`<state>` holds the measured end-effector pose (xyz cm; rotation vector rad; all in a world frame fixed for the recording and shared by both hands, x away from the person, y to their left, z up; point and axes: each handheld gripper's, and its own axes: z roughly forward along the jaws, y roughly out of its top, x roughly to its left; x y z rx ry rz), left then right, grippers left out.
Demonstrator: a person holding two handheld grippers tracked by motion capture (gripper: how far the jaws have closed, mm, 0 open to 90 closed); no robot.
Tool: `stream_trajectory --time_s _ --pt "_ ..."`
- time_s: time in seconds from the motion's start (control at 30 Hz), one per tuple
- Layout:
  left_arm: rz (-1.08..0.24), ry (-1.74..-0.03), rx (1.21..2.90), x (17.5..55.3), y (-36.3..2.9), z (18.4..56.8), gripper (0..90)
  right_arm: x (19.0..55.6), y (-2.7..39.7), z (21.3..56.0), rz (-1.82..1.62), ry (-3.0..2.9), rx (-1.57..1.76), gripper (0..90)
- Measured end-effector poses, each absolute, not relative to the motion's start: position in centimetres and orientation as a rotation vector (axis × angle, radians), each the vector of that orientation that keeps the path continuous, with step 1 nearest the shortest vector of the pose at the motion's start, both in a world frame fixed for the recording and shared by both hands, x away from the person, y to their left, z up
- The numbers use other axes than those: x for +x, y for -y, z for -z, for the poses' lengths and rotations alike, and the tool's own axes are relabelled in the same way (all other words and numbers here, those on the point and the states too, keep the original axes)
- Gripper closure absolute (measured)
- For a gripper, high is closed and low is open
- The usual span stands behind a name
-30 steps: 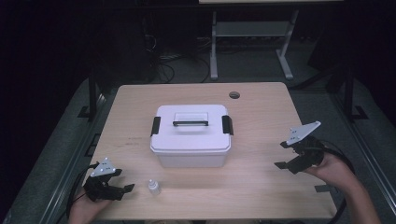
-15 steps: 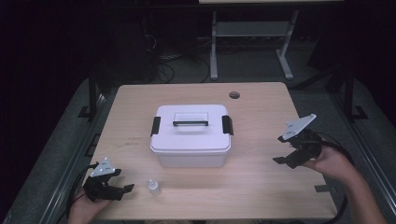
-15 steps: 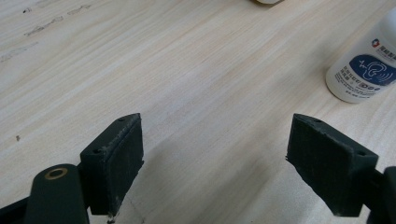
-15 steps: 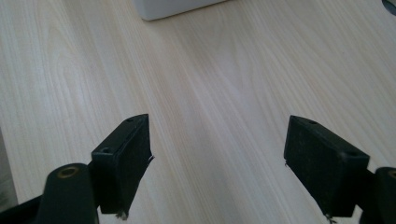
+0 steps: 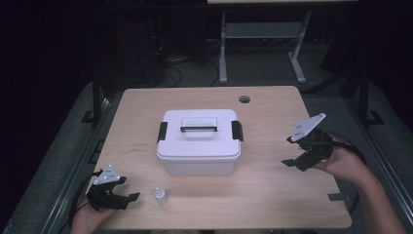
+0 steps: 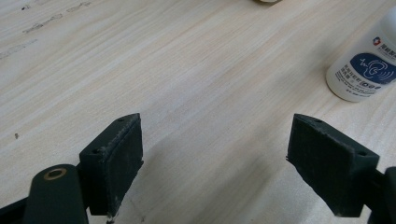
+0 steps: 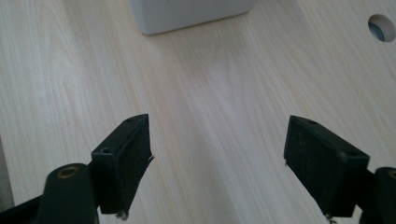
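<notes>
My left gripper (image 5: 127, 197), jaws wide, rests near the bench's front left corner, just beside the small white bottle (image 5: 160, 195). It looks light, smooth and tippy; I'd grip its body. My right gripper (image 5: 290, 151) hangs wide, empty.

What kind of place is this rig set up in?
Probably a lab or workshop data-collection station: a bare wooden table with a cable hole, loose cables on the floor behind it, a metal stand, and dark surroundings.
</notes>
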<state>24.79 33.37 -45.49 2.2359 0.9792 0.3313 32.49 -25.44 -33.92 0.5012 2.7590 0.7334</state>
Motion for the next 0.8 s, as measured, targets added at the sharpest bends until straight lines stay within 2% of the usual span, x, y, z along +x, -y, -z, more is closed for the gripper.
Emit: stream_trajectory --time_s 0.8 --pt "-0.341 -0.99 2.218 24.6 -33.8 45.4 17.5 34.2 19.9 30.4 -0.716 -2.775 0.343 22.7"
